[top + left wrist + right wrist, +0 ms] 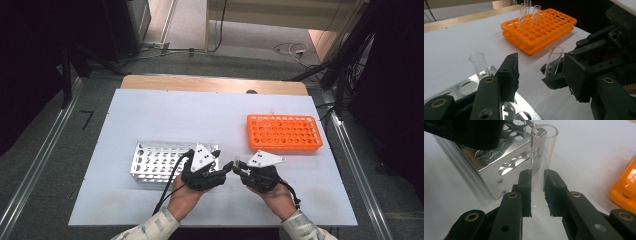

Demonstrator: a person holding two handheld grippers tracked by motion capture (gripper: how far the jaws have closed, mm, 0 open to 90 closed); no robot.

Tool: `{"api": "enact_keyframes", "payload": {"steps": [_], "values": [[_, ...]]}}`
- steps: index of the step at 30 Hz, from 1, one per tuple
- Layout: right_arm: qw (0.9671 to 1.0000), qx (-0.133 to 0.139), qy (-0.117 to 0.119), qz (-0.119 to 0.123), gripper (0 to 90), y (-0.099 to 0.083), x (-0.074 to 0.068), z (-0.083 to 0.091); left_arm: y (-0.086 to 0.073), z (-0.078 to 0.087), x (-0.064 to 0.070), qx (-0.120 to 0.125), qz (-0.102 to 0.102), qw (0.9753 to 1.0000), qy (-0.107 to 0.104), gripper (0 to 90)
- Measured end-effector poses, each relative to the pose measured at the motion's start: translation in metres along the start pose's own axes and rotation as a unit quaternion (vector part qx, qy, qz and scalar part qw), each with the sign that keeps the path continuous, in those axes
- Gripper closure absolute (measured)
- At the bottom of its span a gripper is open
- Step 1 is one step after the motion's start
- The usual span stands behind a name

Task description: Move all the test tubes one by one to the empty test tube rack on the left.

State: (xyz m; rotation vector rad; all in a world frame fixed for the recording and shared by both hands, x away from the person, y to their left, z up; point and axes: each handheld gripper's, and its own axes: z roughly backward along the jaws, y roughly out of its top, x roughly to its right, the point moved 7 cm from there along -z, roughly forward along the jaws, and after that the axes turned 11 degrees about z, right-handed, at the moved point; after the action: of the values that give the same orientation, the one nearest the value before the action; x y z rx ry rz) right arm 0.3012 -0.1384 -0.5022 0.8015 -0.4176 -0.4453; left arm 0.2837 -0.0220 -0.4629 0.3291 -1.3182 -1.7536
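Observation:
My right gripper is shut on a clear glass test tube, held upright just off the corner of a silver metal rack. In the left gripper view the same tube stands in the right gripper's black jaws, between the wide-open jaws of my left gripper, which touch nothing. Another empty tube stands in the silver rack. From above, the left gripper and right gripper meet tip to tip beside the silver rack.
An orange rack sits at the right of the white table top; two clear tubes stand in it at its far end. Floor rails and cables lie beyond the table's edges.

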Motion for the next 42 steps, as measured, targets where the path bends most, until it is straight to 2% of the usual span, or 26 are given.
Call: {"api": "enact_keyframes", "payload": {"steps": [5,9,14,19,24,33,35,39,42], "values": [[1.0000,0.003,0.001,0.001,73.5,0.001,-0.001,0.001,0.002,-0.010,0.012,-0.003,-0.009,0.9999,-0.013,54.9],[1.0000,0.006,0.004,-0.004,73.5,0.002,-0.001,0.002,0.001,-0.016,0.016,-0.008,-0.011,0.9998,-0.018,60.6],[1.0000,0.006,0.007,-0.004,73.5,0.002,-0.002,0.002,0.001,-0.020,0.014,-0.005,-0.009,0.9999,-0.014,66.2],[0.9999,0.007,0.008,-0.004,73.5,0.002,-0.002,0.002,0.001,-0.023,0.015,-0.006,-0.008,0.9998,-0.015,67.5],[0.9999,0.007,0.009,-0.005,73.5,0.002,-0.002,0.002,0.000,-0.024,0.015,-0.006,-0.014,0.9998,-0.012,73.2],[0.9998,0.009,0.012,-0.013,72.4,0.002,0.000,0.002,0.002,-0.025,0.016,-0.002,-0.018,0.9998,-0.007,75.3],[0.9997,0.013,0.015,-0.015,66.4,0.003,0.000,0.003,0.004,-0.024,0.017,0.001,-0.017,0.9998,-0.006,75.7],[0.9994,0.015,0.025,-0.021,39.2,0.004,0.000,0.003,0.010,-0.022,0.018,0.006,-0.017,0.9998,-0.007,75.7],[0.9992,0.014,0.029,-0.023,28.6,0.005,0.001,0.003,0.014,-0.020,0.020,0.009,-0.017,0.9998,-0.007,75.7]]}}
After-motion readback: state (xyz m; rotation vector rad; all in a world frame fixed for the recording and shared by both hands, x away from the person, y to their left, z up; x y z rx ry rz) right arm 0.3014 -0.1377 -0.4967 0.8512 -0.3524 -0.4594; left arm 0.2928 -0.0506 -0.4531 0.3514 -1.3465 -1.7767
